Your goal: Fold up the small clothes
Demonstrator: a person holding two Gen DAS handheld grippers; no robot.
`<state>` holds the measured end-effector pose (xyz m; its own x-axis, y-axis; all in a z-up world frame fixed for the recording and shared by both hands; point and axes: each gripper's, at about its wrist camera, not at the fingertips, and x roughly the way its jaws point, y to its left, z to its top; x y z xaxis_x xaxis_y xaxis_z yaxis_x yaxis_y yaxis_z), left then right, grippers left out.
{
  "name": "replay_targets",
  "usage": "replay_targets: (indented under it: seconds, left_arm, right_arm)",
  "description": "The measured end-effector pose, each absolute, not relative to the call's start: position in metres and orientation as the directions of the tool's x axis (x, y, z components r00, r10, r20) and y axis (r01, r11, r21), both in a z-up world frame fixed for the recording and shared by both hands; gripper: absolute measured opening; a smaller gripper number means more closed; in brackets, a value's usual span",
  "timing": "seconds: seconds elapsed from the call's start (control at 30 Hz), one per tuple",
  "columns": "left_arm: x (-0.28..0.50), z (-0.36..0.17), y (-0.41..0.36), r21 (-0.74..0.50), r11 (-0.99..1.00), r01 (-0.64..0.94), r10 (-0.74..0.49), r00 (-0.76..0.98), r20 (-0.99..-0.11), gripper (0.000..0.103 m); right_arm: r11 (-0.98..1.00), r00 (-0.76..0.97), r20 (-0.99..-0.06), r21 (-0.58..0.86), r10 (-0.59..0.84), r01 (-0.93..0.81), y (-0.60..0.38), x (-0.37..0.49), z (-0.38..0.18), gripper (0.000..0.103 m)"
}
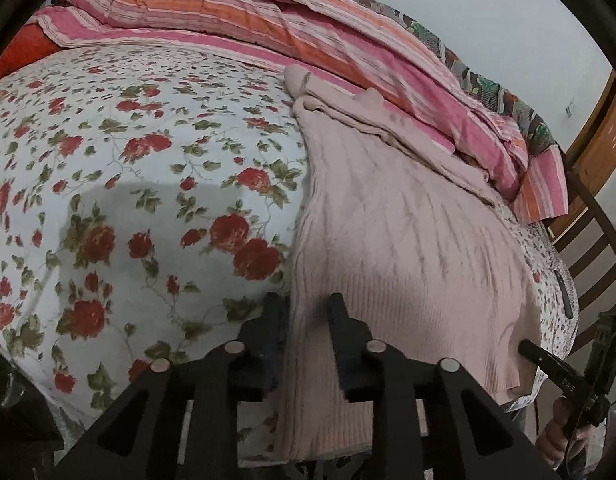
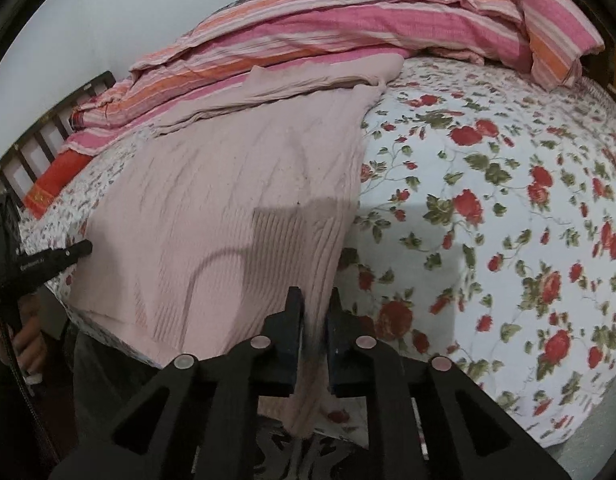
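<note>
Left wrist view. Left tool (image 1: 306,312): one, black, two fingers; the near left edge of one pale pink knit sweater (image 1: 403,240) runs between them, and whether the pads press on it cannot be told. Sweater: one, cable pattern with a ribbed hem, spread on the bed over one white bedsheet (image 1: 108,200) printed with red roses. Striped quilts (image 1: 308,32), pink and orange: bunched along the far side, count unclear. Right tool (image 1: 531,350): one tip touching the sweater's hem at the far corner, held by a hand (image 1: 563,436); printing on its side too small to read.

Right wrist view. Right tool (image 2: 315,308): the sweater's (image 2: 228,200) near right edge lies in the narrow gap between its fingers; grip cannot be confirmed. Left tool (image 2: 82,248): one tip at the sweater's other corner, carrying white lettering too blurred to read. Orange-red cloth (image 2: 56,184): one, by the slatted bed end.
</note>
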<state>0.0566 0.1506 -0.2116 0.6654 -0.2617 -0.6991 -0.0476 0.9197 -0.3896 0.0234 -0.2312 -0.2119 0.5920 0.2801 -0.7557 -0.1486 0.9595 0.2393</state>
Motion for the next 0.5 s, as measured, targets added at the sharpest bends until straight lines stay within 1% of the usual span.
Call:
replay_targets:
  seconds: [0.13, 0.17, 0.2, 0.27, 0.4, 0.5]
  left_arm:
    - [0.067, -0.209, 0.148, -0.410, 0.911, -0.045, -0.277, 0.670, -0.689, 0.028]
    - [0.070, -0.208, 0.147, -0.413, 0.910, -0.040, -0.283, 0.668, -0.688, 0.028]
    - [0.072, -0.207, 0.146, -0.410, 0.911, -0.036, -0.285, 0.664, -0.692, 0.028]
    - [0.072, -0.206, 0.146, -0.405, 0.914, -0.027, -0.289, 0.657, -0.697, 0.028]
    - [0.062, -0.210, 0.145, -0.416, 0.909, -0.006, -0.317, 0.636, -0.703, 0.028]
    - [0.052, -0.215, 0.140, -0.399, 0.917, 0.017, -0.325, 0.613, -0.720, 0.028]
  right_arm:
    - [0.950, 0.606, -0.734, 0.276, 0.306, -0.145, -0.229, 0.035, -0.205, 0.015]
    - [0.946, 0.613, -0.724, 0.287, 0.316, -0.148, -0.228, 0.036, -0.202, 0.016]
    - [0.946, 0.616, -0.721, 0.288, 0.317, -0.149, -0.226, 0.037, -0.201, 0.020]
    - [0.949, 0.612, -0.728, 0.273, 0.310, -0.155, -0.222, 0.039, -0.203, 0.024]
    - [0.949, 0.581, -0.751, 0.268, 0.314, -0.166, -0.221, 0.032, -0.213, 0.024]
    - [0.949, 0.556, -0.769, 0.259, 0.316, -0.181, -0.222, 0.021, -0.221, 0.024]
